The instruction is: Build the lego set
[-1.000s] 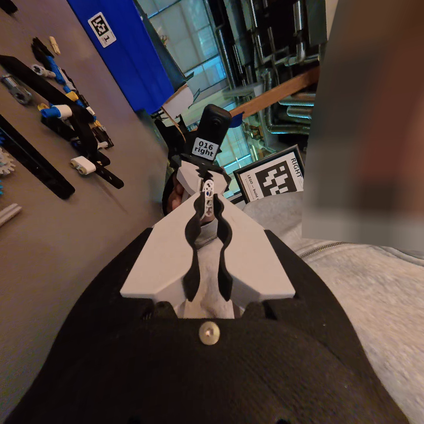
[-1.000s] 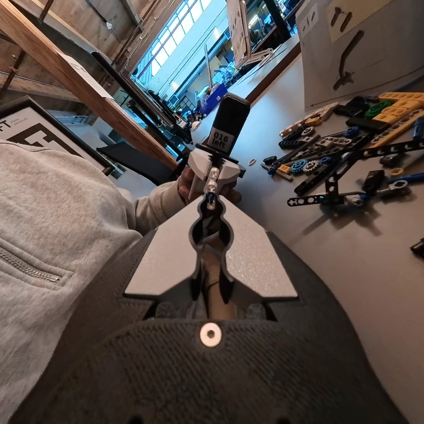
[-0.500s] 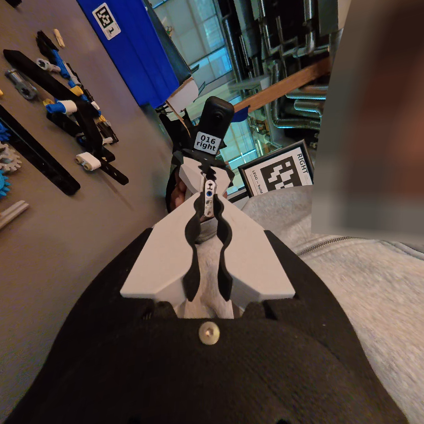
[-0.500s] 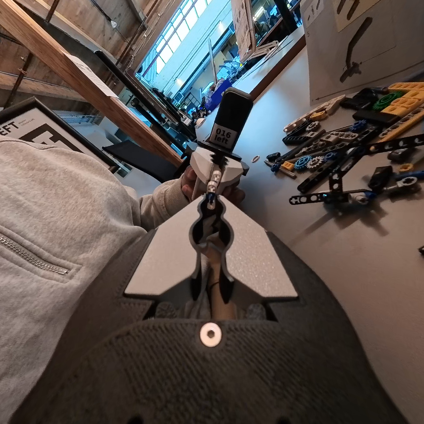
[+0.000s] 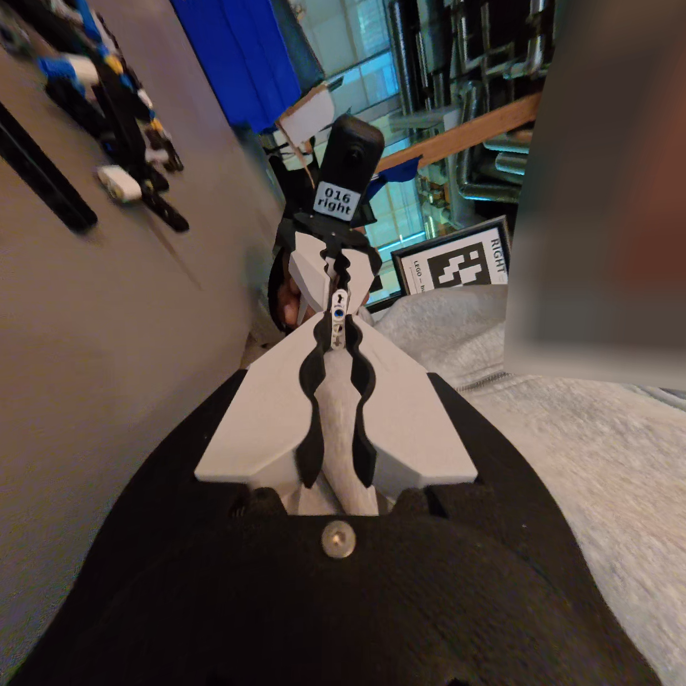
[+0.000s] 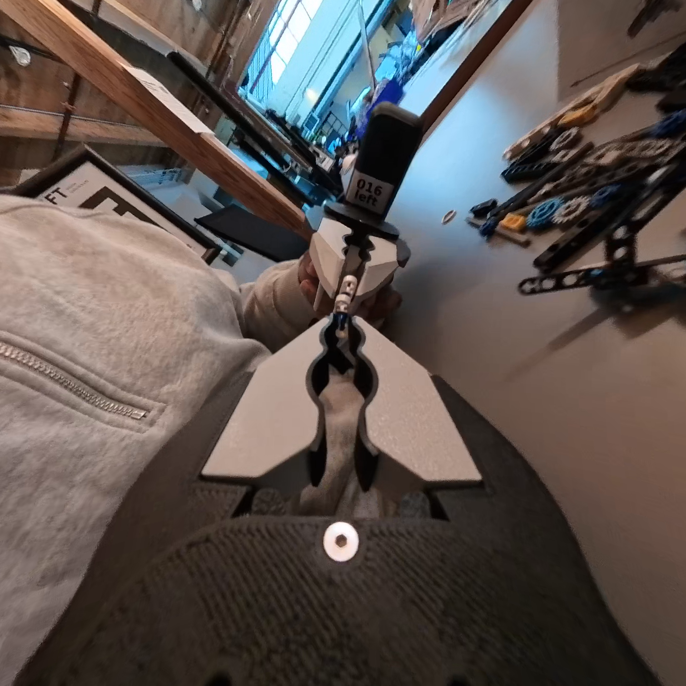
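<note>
Left wrist view: left gripper fingers clamp white beam; right gripper pinches blue pin (loose parts blurred).

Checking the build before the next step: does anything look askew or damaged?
Nothing stands out. The small white beam is held straight between both hand-held grippers, left and right, with a blue pin seated in one hole. Loose parts lie on the table.
</note>
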A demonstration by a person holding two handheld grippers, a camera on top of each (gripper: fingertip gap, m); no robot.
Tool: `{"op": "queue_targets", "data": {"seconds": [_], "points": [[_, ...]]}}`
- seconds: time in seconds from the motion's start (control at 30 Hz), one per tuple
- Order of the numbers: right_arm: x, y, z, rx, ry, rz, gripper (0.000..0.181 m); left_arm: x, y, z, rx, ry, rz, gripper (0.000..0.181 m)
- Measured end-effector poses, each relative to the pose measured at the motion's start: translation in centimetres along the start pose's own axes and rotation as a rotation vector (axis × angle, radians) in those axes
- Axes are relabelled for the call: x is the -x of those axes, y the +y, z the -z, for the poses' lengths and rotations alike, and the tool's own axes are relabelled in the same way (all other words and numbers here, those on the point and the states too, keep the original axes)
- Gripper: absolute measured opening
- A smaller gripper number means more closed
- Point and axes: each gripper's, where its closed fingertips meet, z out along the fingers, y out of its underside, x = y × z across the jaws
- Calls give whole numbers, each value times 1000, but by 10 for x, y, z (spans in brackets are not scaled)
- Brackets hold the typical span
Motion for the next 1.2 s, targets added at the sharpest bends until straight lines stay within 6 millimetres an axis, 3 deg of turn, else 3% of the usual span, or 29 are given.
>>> {"op": "queue_targets", "data": {"seconds": [0.17,0.27,0.97,1.2], "points": [[23,40,-1,108,-47,-71,4,-7,45,-1,36,-57,57,5],[33,53,1,139,-68,-118,5,-11,61,-5,51,-62,72,5],[49,76,-6,364,-38,-168,4,-19,90,-4,244,-79,-39,4],[48,75,-8,368,-39,-178,4,-19,89,-2,233,-70,-38,4]]}}
